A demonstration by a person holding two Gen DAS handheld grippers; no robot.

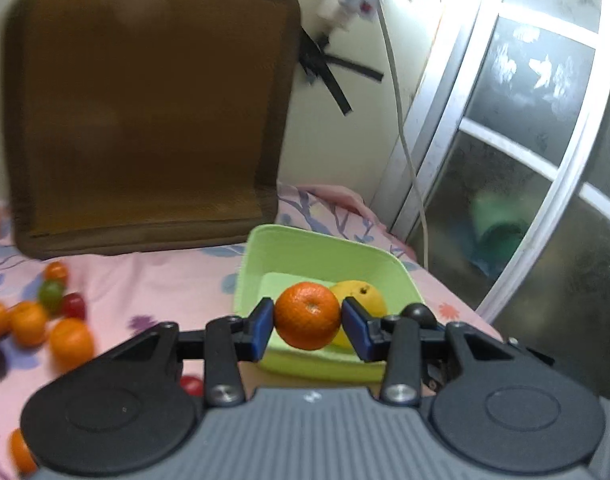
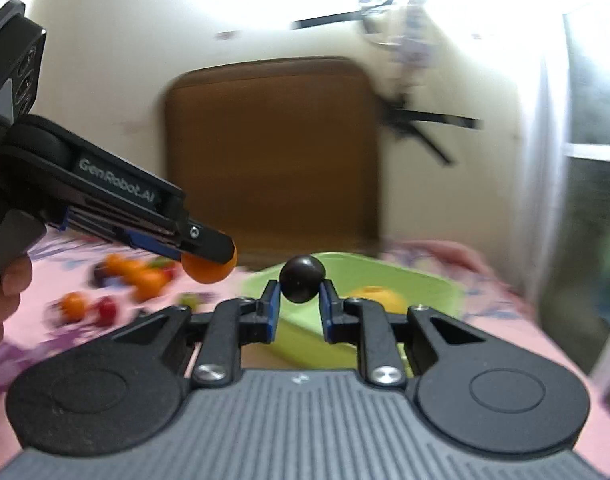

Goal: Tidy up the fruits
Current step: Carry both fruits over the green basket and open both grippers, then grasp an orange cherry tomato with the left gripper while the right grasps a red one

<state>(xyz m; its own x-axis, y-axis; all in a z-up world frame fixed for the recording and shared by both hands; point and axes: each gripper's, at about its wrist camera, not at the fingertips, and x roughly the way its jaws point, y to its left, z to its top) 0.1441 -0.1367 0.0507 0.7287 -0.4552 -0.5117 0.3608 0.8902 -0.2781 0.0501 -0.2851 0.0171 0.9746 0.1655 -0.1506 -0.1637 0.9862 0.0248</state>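
Note:
My left gripper (image 1: 307, 315) is shut on an orange mandarin (image 1: 305, 308), held above the near rim of a light green bin (image 1: 305, 248). A yellow fruit (image 1: 369, 294) lies inside the bin. In the right wrist view, my right gripper (image 2: 300, 294) is shut on a small dark plum (image 2: 302, 276) in front of the same green bin (image 2: 429, 284), where the yellow fruit (image 2: 375, 298) shows. The left gripper (image 2: 219, 252) comes in from the left with the mandarin (image 2: 207, 272). Several loose fruits (image 1: 45, 316), orange, red, green and dark, lie on the pink sheet to the left.
A brown cushion (image 1: 153, 112) leans against the wall behind the bin. A window frame (image 1: 505, 140) and a white cable (image 1: 405, 140) stand at the right. The pink floral sheet (image 1: 153, 284) covers the surface. A person's hand (image 2: 5, 292) grips the left gripper's handle.

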